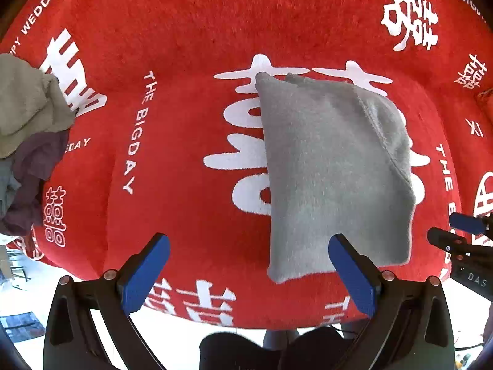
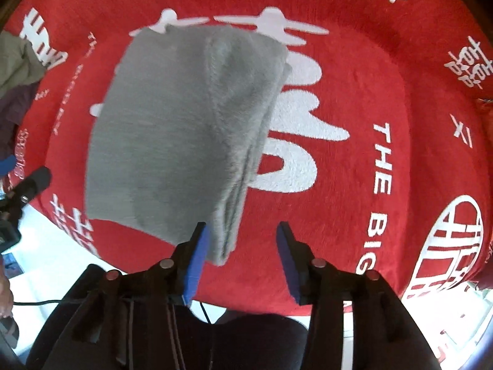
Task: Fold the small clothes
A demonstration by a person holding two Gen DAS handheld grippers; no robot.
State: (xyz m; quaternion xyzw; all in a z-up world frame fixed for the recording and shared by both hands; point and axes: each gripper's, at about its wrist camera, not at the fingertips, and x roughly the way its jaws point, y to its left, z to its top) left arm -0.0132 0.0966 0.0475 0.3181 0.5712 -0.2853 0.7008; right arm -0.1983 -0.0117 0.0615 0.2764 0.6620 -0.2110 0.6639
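My left gripper (image 1: 248, 273) and right gripper (image 2: 243, 259) both hang released, jaws apart, above the folded grey fleece garment (image 1: 332, 169) lying on my red plush blanket (image 1: 185, 123).

Red plush cover (image 1: 191, 24) with white lettering; pale floor (image 1: 27, 289) below.

Both wrist views steeply downward, close above the red blanket (image 1: 191, 15); shared: folded grey cloth (image 1: 332, 166).

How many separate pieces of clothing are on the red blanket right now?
4 visible: a folded grey garment in the middle, and at the left edge a pile of an olive piece, a dark purple piece and a grey-blue piece. The pile may hide more.
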